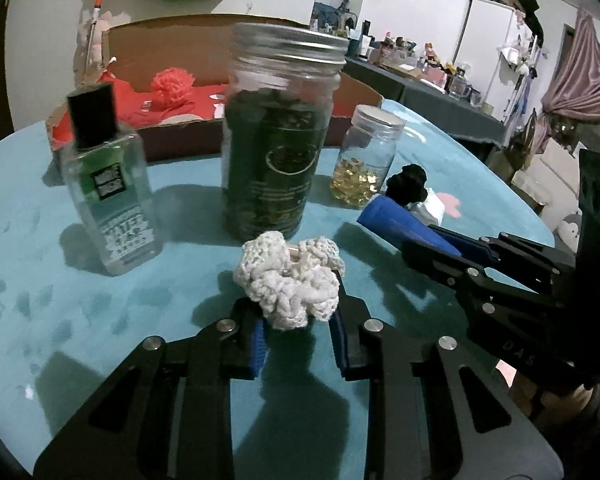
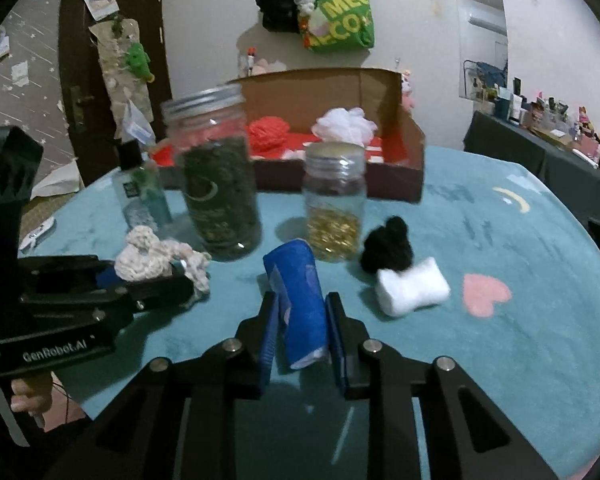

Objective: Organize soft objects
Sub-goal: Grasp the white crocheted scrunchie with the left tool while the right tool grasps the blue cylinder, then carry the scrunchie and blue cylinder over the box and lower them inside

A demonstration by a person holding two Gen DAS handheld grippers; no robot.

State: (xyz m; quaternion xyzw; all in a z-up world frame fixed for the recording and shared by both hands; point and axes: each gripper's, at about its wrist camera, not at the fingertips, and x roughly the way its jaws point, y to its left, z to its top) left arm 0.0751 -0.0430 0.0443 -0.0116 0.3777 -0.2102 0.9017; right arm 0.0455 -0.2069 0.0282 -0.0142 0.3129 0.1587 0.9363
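Observation:
A cream crocheted scrunchie (image 1: 288, 280) lies on the teal table cover, and my left gripper (image 1: 298, 316) is shut on its near side. In the right wrist view the same scrunchie (image 2: 156, 258) bulges out above the black fingers. My right gripper (image 2: 302, 312) is shut on a blue fabric roll (image 2: 300, 300) that stands tilted between the blue pads. Just right of the roll, a black fuzzy ball (image 2: 388, 250) and a white padded piece (image 2: 412, 286) touch each other. A cardboard box (image 2: 414, 160) at the back holds a coral yarn ball (image 2: 266, 134) and a white fluffy item (image 2: 346, 124).
A large jar of dark green contents (image 1: 276, 136), a small jar of golden capsules (image 1: 366, 160) and a clear bottle with a black cap (image 1: 108, 188) stand between the grippers and the box. The teal table cover (image 2: 500, 360) curves away at the right.

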